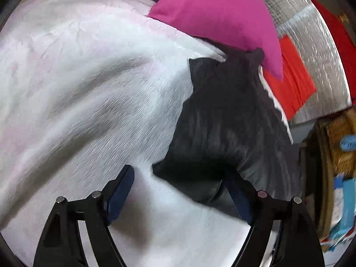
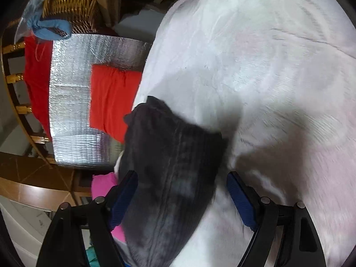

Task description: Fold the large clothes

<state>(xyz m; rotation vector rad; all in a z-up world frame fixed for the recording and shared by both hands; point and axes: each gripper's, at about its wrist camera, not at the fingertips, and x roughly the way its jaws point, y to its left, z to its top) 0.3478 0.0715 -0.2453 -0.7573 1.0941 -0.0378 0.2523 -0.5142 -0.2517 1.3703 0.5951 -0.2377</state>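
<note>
- A pale white-pink fleecy blanket [image 1: 84, 93] covers the work surface and fills most of both views; in the right wrist view it [image 2: 255, 55] takes the whole half from 12 to 5 o'clock, with broad shadows across it.
- A dark grey ribbed garment [image 1: 227, 120] lies on the blanket. The left wrist view shows it from centre toward 4 o'clock, one corner tucked under a magenta cloth [image 1: 218, 13] at 1 o'clock. The right wrist view shows the same garment [image 2: 169, 178] running from centre to 6 o'clock, and only a small patch of magenta [image 2: 103, 183] at 8 o'clock.
- A silver quilted foil sheet [image 2: 73, 102] lies beside the blanket at 9 o'clock in the right wrist view, with a folded red cloth [image 2: 111, 98] on it and another red cloth [image 2: 36, 77] at its far side. The left wrist view has the foil [image 1: 311, 44] at 2 o'clock.
- Only the right wrist view shows wooden rails, a brown tiled floor [image 2: 29, 178] at 8 o'clock, and a wicker basket [image 2: 66, 2] at 11 o'clock with a blue cloth [image 2: 53, 29] hanging from it.
- The left tool [image 1: 180, 189] is released, jaws wide, its right finger [image 1: 239, 198] lying against the garment's edge; actual touch cannot be told.
- The right tool [image 2: 181, 191] is released too, jaws spread with the garment lying between them.
</note>
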